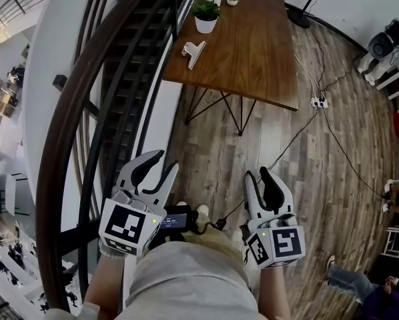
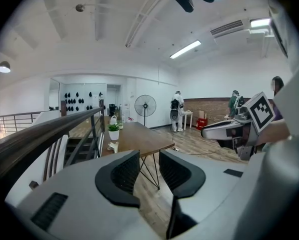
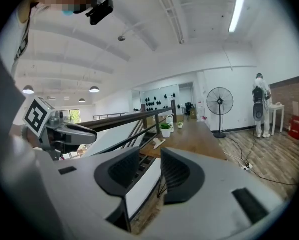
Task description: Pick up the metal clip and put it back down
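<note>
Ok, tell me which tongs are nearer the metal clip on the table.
Left, narrowly. In the head view the left tongs are below the metal clip, slightly leftward; the right tongs are further off, lower right. Both are open, short of the table.

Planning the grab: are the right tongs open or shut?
Open. The right tongs stand apart in the right gripper view, with nothing between them.

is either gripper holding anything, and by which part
Nothing is held. The left gripper and right gripper both stand open and empty; the metal clip lies on the table ahead.
</note>
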